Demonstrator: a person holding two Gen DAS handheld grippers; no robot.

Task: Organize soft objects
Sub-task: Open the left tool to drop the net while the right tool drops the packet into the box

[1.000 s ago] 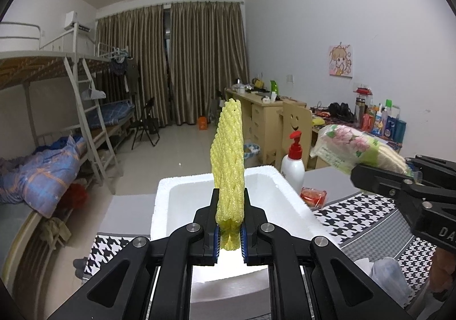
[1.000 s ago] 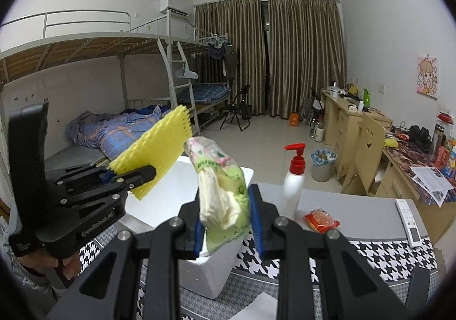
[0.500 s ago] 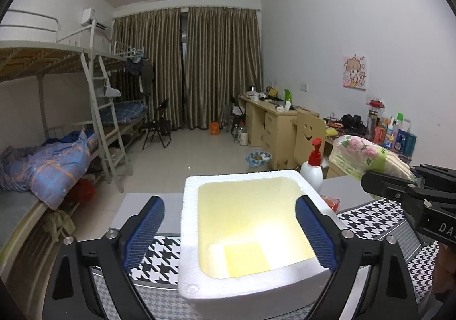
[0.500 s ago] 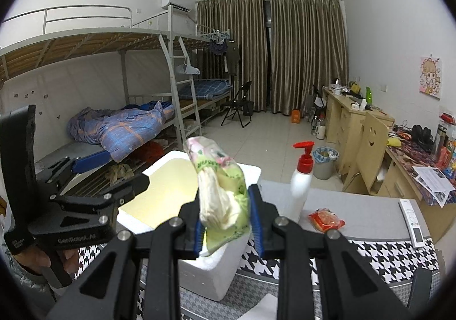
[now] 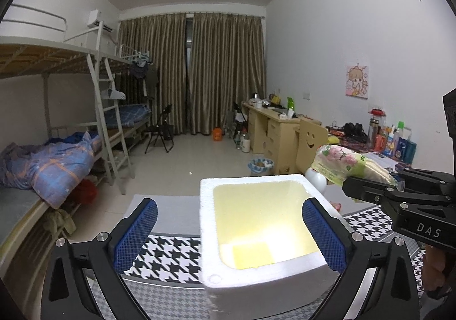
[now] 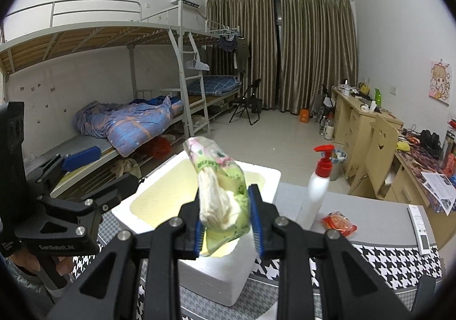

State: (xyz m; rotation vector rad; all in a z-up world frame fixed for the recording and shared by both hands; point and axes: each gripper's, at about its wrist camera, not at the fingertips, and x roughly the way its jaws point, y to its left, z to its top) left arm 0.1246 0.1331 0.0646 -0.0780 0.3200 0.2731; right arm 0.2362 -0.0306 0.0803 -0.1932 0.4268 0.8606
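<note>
Left hand-held gripper (image 5: 228,237) jaws just opened wide, nothing between them; yellow foam net (image 5: 250,253) lies in foam box (image 5: 268,285). Right hand-held gripper (image 6: 226,230) clamps tissue pack (image 6: 221,194) mid-body above box: light, squashy, slippery wrap

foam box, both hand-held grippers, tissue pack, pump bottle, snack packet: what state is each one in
foam box: open, no lid, upright on the table
yellow foam net: lying flat on the box floor
left hand-held gripper: jaws just opened wide, nothing between them
right hand-held gripper: shut on the tissue pack
tissue pack: held upright, over the box
pump bottle: standing, capped
snack packet: lying flat, sealed
</note>
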